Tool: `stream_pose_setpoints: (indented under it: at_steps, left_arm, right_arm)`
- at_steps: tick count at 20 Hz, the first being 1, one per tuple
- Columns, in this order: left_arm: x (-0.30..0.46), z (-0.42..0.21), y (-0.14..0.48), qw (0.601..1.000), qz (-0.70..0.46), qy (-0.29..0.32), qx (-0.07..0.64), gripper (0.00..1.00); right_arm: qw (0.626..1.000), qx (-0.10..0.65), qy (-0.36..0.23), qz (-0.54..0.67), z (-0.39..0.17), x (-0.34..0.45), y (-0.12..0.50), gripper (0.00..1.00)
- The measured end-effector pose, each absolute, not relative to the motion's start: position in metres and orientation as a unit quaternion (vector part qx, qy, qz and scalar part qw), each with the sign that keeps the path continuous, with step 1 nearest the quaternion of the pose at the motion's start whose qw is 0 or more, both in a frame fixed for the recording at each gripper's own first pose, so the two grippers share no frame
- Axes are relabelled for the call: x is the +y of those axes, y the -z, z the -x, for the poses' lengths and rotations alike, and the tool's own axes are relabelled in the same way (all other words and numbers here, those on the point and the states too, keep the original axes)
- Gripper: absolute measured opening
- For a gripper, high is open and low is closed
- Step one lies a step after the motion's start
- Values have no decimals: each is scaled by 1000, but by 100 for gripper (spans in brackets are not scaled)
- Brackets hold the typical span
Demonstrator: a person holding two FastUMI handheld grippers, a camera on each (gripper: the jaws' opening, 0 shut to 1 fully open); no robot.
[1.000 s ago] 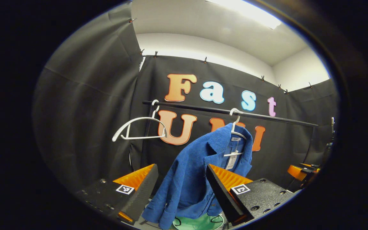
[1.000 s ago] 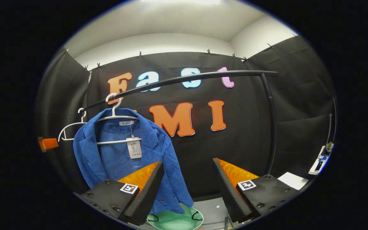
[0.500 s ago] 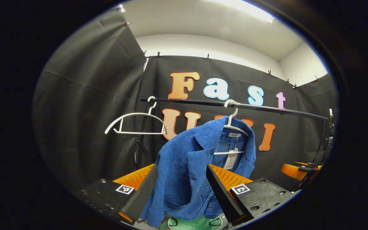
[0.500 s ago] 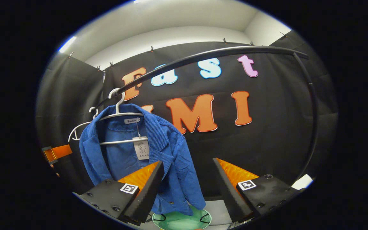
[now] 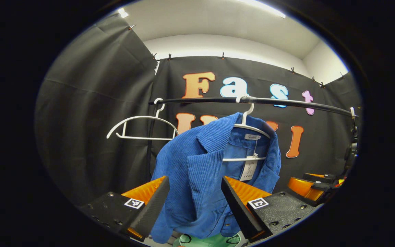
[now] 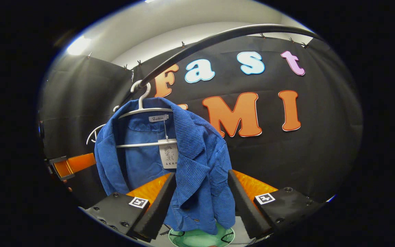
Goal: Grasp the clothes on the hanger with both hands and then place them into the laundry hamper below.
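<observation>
black cloth walls, rail, blue jacket hanging; both tongs spread.

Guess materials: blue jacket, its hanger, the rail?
Blue jacket: looks like corduroy, matte, with fine vertical ribs on collar and front. Hanger: likely white plastic, smooth and slightly glossy, though coated wire is possible. Rail: probably black-painted metal tube, with a faint sheen.

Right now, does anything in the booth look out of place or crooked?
Nothing looks damaged or spilled. The blue jacket sits a little unevenly on its white hanger, with its front open and a paper tag dangling inside. A second hanger hangs bare on the rail. The green hamper lies below the jacket.
</observation>
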State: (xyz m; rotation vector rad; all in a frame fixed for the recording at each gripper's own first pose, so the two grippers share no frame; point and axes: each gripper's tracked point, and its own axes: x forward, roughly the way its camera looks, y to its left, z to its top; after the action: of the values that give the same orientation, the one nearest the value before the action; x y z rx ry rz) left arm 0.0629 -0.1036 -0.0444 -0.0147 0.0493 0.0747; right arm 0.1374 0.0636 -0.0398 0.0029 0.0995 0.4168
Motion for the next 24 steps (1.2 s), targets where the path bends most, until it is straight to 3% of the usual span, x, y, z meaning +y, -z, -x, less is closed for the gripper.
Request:
stream_pose_setpoints:
  at_steps: [2, 5, 6, 7, 8, 11, 12, 13, 14, 15, 16, 18, 19, 20, 21, 22, 23, 24]
  left_arm:
    - [-105, -71, 51, 999, 3, -39, 32, 92]
    - [-103, -85, 62, 998, -2, -42, 40, 95]
    - [-101, -89, 66, 998, -3, -45, 44, 92]
    - [-100, -93, 69, 998, -7, -49, 48, 92]
    - [-98, -98, 74, 997, -11, -50, 53, 95]
    - [-100, -109, 82, 997, -16, -45, 59, 92]
    - [-101, -113, 85, 997, -15, -44, 63, 92]
    - [-101, -116, 87, 997, -14, -41, 65, 95]
    - [-102, -118, 88, 997, -12, -40, 66, 93]
    - [-101, -122, 88, 997, -10, -39, 66, 93]
    - [-101, -123, 88, 997, -8, -38, 66, 93]
    - [-101, -128, 87, 997, -5, -36, 63, 95]
    - [-102, -129, 87, 997, -5, -34, 63, 95]
    - [-101, -129, 87, 997, -5, -34, 64, 93]
    - [-102, -130, 87, 997, -5, -32, 64, 84]
    - [-103, -130, 86, 997, -5, -31, 64, 82]
    - [-102, -129, 86, 998, -6, -29, 63, 70]
    - [-102, -129, 85, 998, -6, -28, 63, 72]
  right_arm:
    - [977, 50, -208, 2, -146, 68, 42, 93]
    - [976, 51, -210, 8, -157, 76, 46, 100]
    - [976, 52, -211, 9, -162, 79, 48, 98]
    - [976, 54, -212, 11, -165, 81, 50, 89]
    - [975, 55, -214, 12, -169, 84, 52, 98]
    - [974, 58, -217, 21, -182, 91, 58, 98]
    - [974, 60, -216, 24, -188, 92, 61, 89]
    - [974, 62, -215, 28, -194, 93, 63, 98]
    - [974, 65, -215, 30, -199, 94, 66, 98]
    - [974, 70, -215, 31, -205, 95, 70, 89]
    - [973, 76, -217, 31, -210, 97, 74, 96]
    - [971, 87, -222, 27, -219, 101, 81, 96]
    - [970, 91, -225, 25, -221, 103, 83, 88]
    - [968, 93, -233, 22, -222, 106, 85, 93]
    - [966, 95, -240, 17, -222, 109, 85, 89]
    - [964, 96, -247, 14, -221, 112, 86, 82]
    - [962, 98, -255, 11, -218, 114, 86, 75]
    - [960, 98, -262, 8, -217, 116, 86, 58]
